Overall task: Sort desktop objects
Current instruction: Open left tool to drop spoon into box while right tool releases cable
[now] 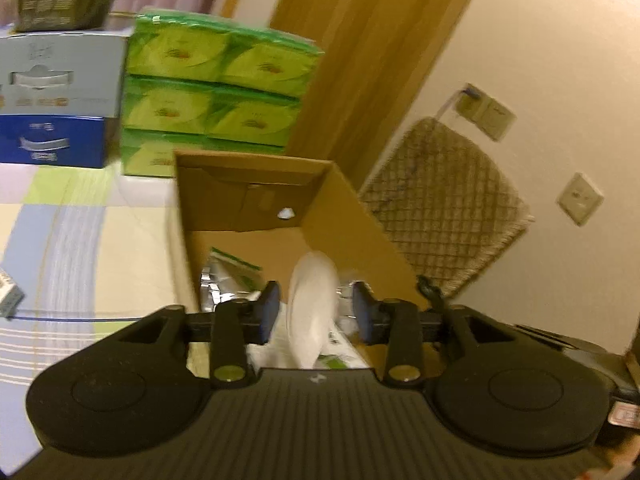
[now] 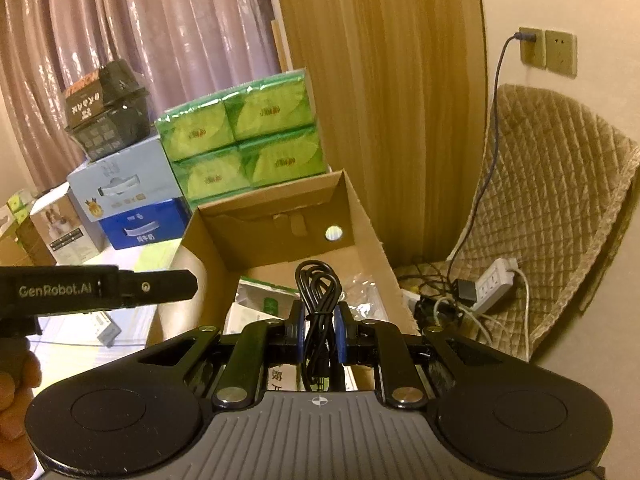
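Observation:
My left gripper (image 1: 315,306) is open above the cardboard box (image 1: 248,184). A blurred white object (image 1: 312,300) is between its fingers, clear of both blue pads. In the right wrist view my right gripper (image 2: 319,328) is shut on a coiled black cable (image 2: 318,292), held upright over the near end of the same box (image 2: 280,216). Inside the box lie a silvery packet (image 1: 224,280), clear bags (image 2: 364,292) and a white-and-green packet (image 2: 264,300). The left gripper's black housing (image 2: 80,290) reaches in from the left, with a hand (image 2: 16,392) under it.
Green tissue packs (image 2: 244,140) are stacked behind the box, beside blue and pale cartons (image 2: 128,200) topped by a black container (image 2: 106,112). A quilted chair (image 2: 552,220) with a power strip (image 2: 496,280) and cords stands right. The checked tablecloth (image 1: 80,240) spreads left.

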Demonstrator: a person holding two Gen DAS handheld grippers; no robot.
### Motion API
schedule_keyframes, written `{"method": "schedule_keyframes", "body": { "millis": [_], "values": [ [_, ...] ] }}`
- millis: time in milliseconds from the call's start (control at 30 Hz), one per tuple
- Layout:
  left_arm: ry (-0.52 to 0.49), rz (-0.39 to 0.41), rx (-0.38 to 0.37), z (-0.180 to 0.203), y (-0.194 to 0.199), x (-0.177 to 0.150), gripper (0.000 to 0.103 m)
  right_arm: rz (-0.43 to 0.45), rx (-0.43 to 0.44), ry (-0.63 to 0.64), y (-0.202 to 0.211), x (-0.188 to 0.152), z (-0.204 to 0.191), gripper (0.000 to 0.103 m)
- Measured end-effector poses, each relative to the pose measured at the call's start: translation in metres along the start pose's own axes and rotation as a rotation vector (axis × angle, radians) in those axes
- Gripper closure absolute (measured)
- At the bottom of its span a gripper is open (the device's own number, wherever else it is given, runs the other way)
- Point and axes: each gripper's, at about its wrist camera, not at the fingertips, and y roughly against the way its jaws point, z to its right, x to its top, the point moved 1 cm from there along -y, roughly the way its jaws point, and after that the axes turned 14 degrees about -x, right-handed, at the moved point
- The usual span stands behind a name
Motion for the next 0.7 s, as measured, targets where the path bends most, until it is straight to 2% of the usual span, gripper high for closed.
{"method": "schedule_keyframes", "body": {
  "millis": [233, 300, 367, 400, 433, 533, 700],
  "values": [
    [-0.025, 0.025, 0.046, -0.016, 0.016, -0.005, 0.064, -0.004, 0.027, -0.021, -0.012, 0.0, -0.004, 0.091],
    [-0.032, 0.032, 0.058, -0.018, 0.023, -0.006, 0.063, -0.011, 0.059, -0.033, -0.014, 0.001, -0.005, 0.089],
    [-0.052, 0.03, 0.067, -0.018, 0.03, -0.007, 0.062, -0.015, 0.07, -0.048, -0.014, 0.003, -0.004, 0.071],
    [-0.059, 0.031, 0.072, -0.018, 0.033, -0.008, 0.058, -0.005, 0.063, -0.055, -0.012, 0.003, -0.003, 0.05],
    [-0.066, 0.032, 0.076, -0.018, 0.036, -0.009, 0.054, 0.003, 0.055, -0.058, -0.009, 0.003, -0.003, 0.041],
    [-0.089, 0.036, 0.083, -0.018, 0.049, -0.011, 0.042, 0.012, 0.049, -0.064, -0.001, 0.004, -0.003, 0.041],
    [-0.106, 0.043, 0.121, -0.021, 0.072, -0.014, 0.033, 0.025, 0.05, -0.061, 0.018, 0.003, -0.007, 0.039]
  ]
}}
